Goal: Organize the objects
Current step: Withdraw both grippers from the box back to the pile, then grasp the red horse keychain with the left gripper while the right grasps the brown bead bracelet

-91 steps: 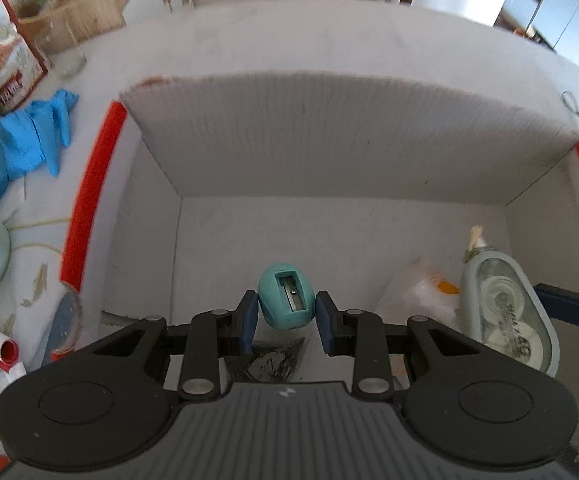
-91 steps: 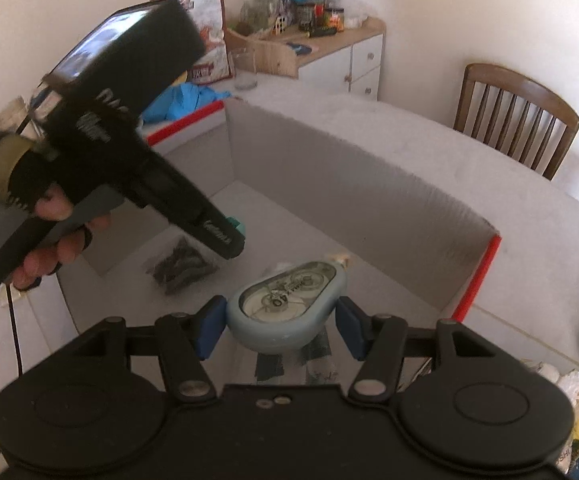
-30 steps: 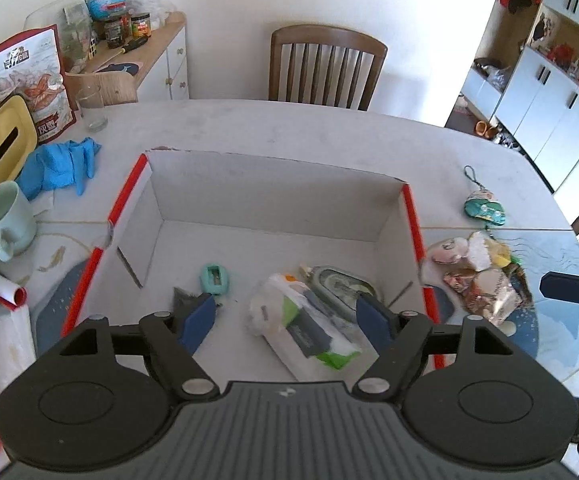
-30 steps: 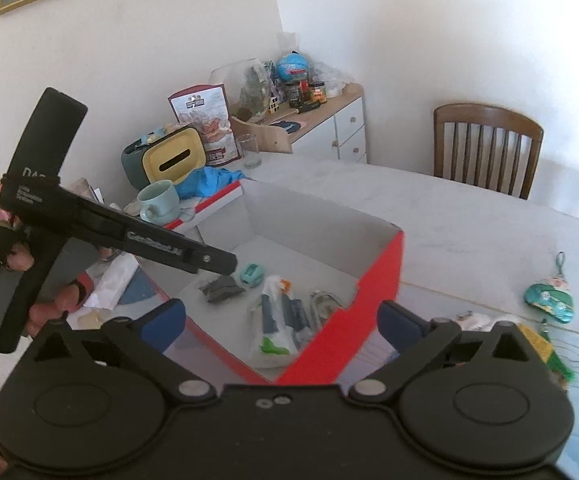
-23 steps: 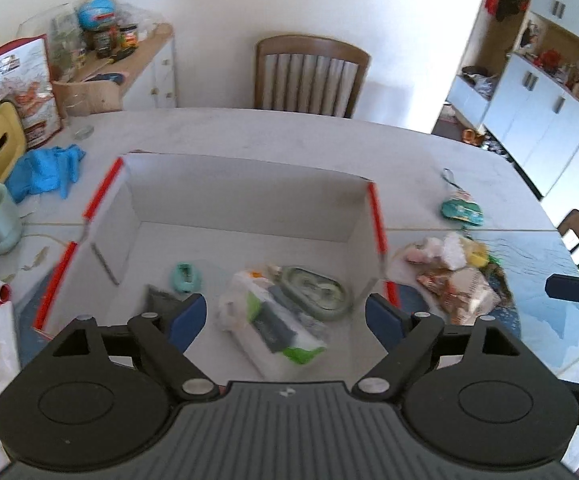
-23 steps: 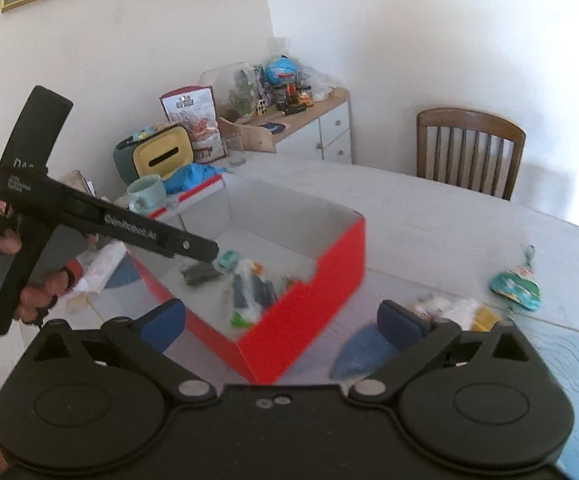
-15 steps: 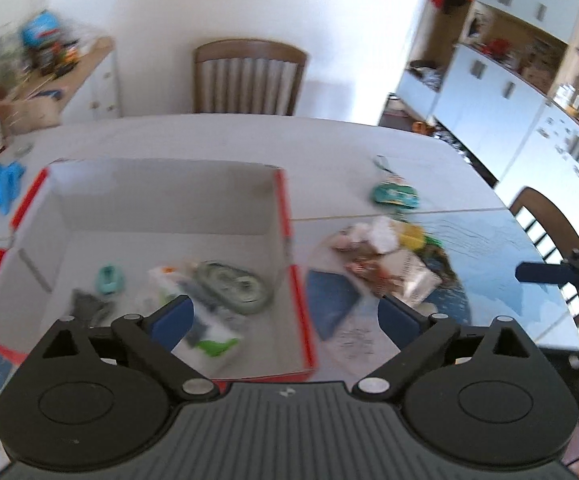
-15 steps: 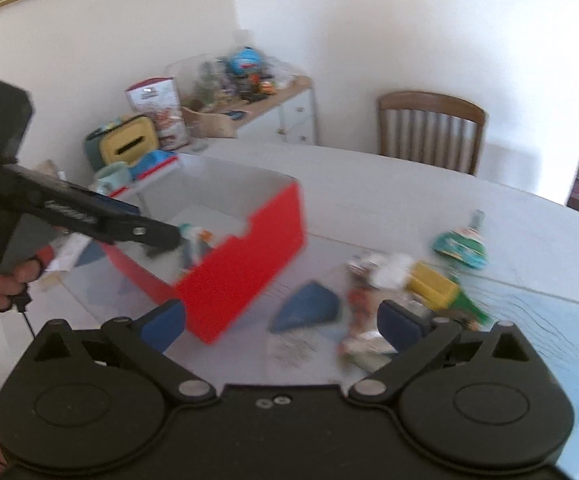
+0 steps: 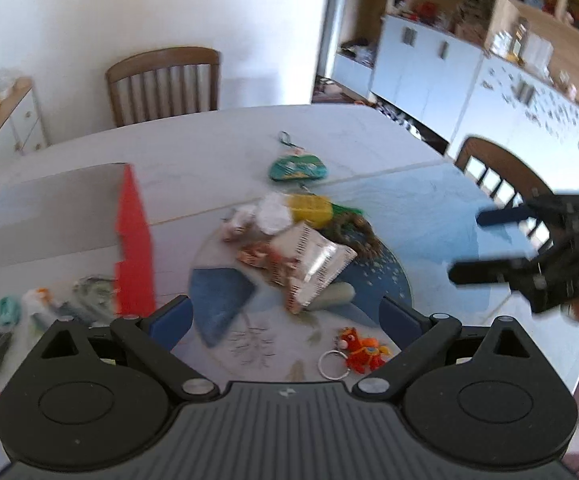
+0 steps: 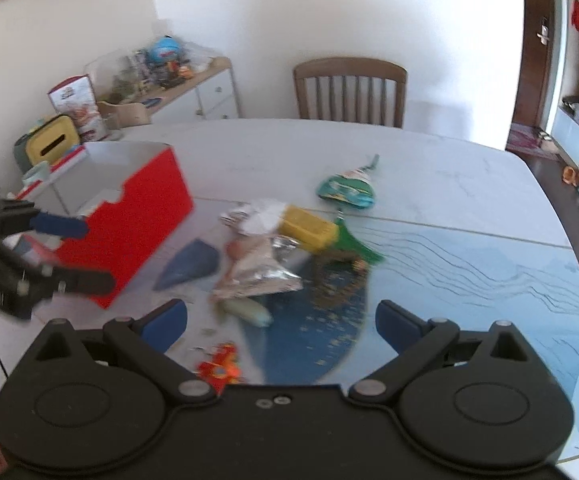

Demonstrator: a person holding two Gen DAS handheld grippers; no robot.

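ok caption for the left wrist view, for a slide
Open left claw above the pile of clutter beside the red box.

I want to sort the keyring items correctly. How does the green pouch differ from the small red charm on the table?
The green pouch is teal-green, flat and rounded; the red charm is red-orange and a small figure. The pouch looks clearly bigger. The pouch lies at the far side of the pile; the charm lies at the near side, close to the left gripper. Both lie outside the red box, and neither is held.
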